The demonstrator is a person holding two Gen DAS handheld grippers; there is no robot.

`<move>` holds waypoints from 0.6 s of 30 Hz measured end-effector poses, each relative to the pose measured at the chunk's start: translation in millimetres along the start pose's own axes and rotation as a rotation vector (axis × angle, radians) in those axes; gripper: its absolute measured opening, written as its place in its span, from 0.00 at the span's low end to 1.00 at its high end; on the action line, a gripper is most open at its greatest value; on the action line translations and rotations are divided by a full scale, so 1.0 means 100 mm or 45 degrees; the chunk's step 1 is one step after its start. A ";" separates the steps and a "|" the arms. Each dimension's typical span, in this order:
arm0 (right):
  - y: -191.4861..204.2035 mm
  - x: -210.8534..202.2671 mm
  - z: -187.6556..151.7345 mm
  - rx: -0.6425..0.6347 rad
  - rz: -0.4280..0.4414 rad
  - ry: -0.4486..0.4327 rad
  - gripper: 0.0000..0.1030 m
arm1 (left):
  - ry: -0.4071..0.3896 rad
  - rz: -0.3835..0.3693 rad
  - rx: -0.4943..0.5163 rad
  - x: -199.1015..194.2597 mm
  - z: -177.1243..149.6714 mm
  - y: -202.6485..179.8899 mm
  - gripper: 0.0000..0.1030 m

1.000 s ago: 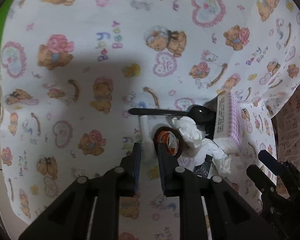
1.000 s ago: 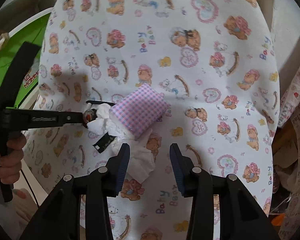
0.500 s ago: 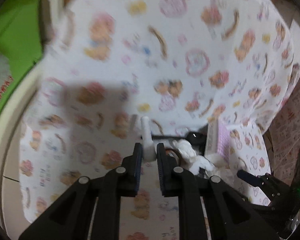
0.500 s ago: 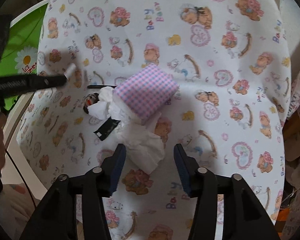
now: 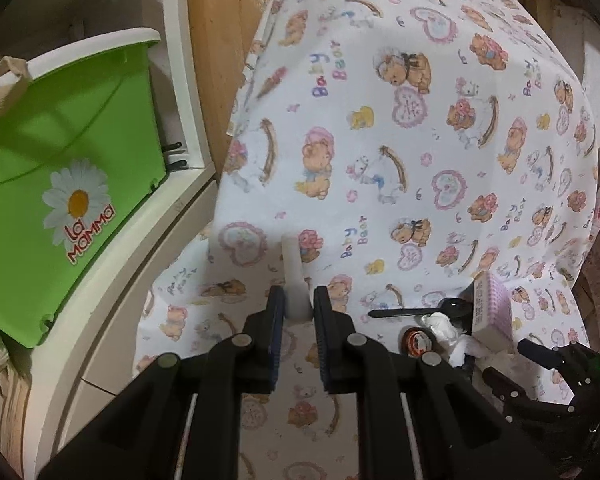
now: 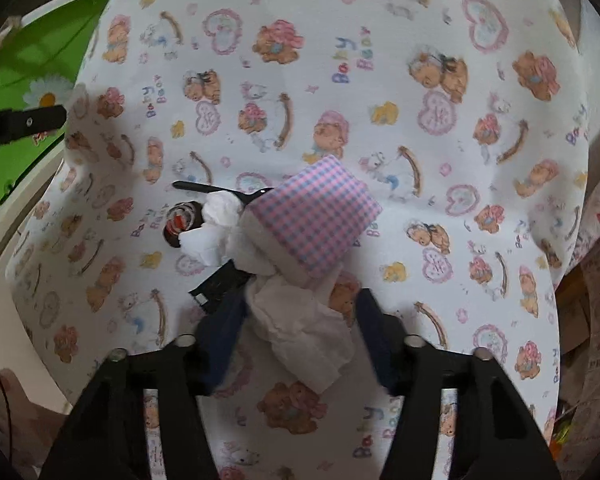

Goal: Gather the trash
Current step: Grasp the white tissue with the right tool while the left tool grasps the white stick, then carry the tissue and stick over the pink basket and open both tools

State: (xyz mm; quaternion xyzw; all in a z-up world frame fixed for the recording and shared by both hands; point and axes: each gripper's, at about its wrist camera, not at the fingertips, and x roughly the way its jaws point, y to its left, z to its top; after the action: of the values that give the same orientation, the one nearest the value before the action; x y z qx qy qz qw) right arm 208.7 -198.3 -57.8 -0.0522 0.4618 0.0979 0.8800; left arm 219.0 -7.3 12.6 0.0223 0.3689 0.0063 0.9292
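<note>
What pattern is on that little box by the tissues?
The box has a pink-and-blue check, clearest in the right wrist view.

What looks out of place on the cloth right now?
A small heap of litter: crumpled tissues, a black spoon, a small round lid and a black wrapper huddle against the checked tissue pack, which sits tilted on them. Nothing looks spilled. The left gripper holds a white stick.

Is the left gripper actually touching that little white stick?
Touching. The left wrist view shows the left gripper shut on the white stick, pressed on both sides.
</note>
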 end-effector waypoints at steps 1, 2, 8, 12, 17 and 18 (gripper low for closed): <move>0.02 0.02 0.00 -0.003 0.015 0.004 0.30 | 0.004 0.001 -0.001 0.01 -0.01 0.00 0.13; 0.02 0.02 -0.01 0.001 0.040 0.003 0.23 | 0.008 0.001 -0.006 0.02 -0.02 0.01 0.13; 0.00 -0.22 -0.05 0.010 0.062 -0.100 0.10 | 0.028 -0.002 -0.032 -0.04 -0.09 0.07 0.13; -0.03 -0.43 -0.08 0.009 0.157 -0.134 0.10 | 0.015 -0.028 -0.037 -0.15 -0.15 0.04 0.13; -0.11 -0.66 -0.14 0.060 0.202 -0.171 0.10 | 0.012 -0.073 -0.067 -0.31 -0.25 0.03 0.13; -0.13 -0.71 -0.15 0.070 0.202 -0.178 0.10 | 0.019 -0.093 -0.081 -0.34 -0.28 0.03 0.13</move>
State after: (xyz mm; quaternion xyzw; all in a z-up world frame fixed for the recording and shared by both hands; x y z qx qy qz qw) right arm 160.3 -222.3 -7.9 0.0157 0.4044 0.1577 0.9008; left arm 174.6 -4.7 15.4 -0.0207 0.3759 -0.0158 0.9263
